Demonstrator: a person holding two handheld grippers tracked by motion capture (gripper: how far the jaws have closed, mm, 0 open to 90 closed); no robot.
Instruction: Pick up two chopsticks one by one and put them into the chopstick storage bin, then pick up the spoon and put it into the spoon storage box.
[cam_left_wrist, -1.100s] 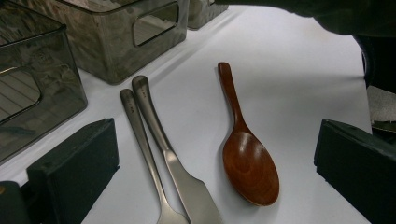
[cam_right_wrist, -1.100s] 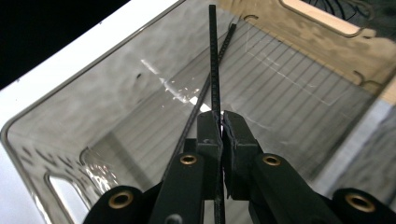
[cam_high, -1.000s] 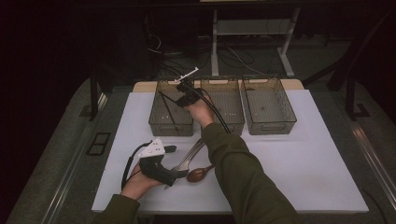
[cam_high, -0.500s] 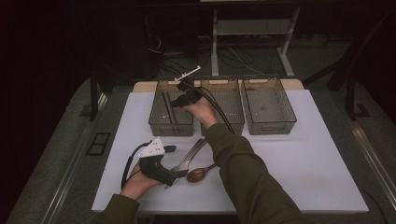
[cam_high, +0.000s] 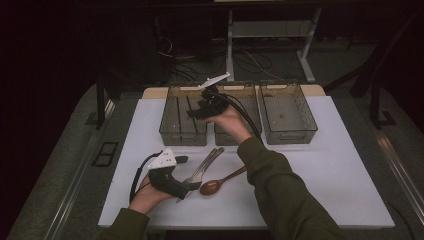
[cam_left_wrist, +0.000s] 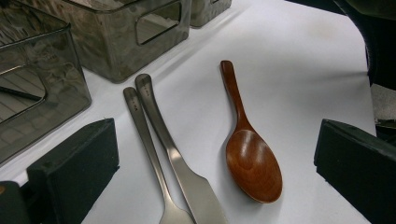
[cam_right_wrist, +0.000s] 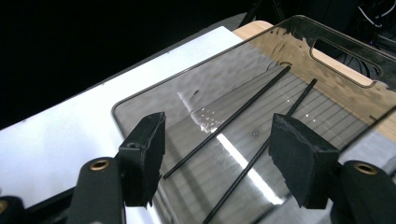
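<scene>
Right tool (cam_right_wrist: 217, 156) is wide open with nothing in it, hanging over the left bin (cam_high: 182, 116) — two black chopsticks (cam_right_wrist: 233, 119) lie lengthwise inside. Left tool (cam_left_wrist: 210, 163) is open too, low on the worktop (cam_high: 325, 170), wooden spoon (cam_left_wrist: 247, 149) and two metal utensils (cam_left_wrist: 159, 135) between its pads — handles pointing toward the bins.

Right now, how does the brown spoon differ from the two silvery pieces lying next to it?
The wooden spoon is reddish-brown; the two metal utensils are grey and shiny. The spoon is shorter with a broad oval bowl; the metal ones are long and slim. The spoon lies alone; the metal pair lie touching. All rest flat on the white table.
</scene>
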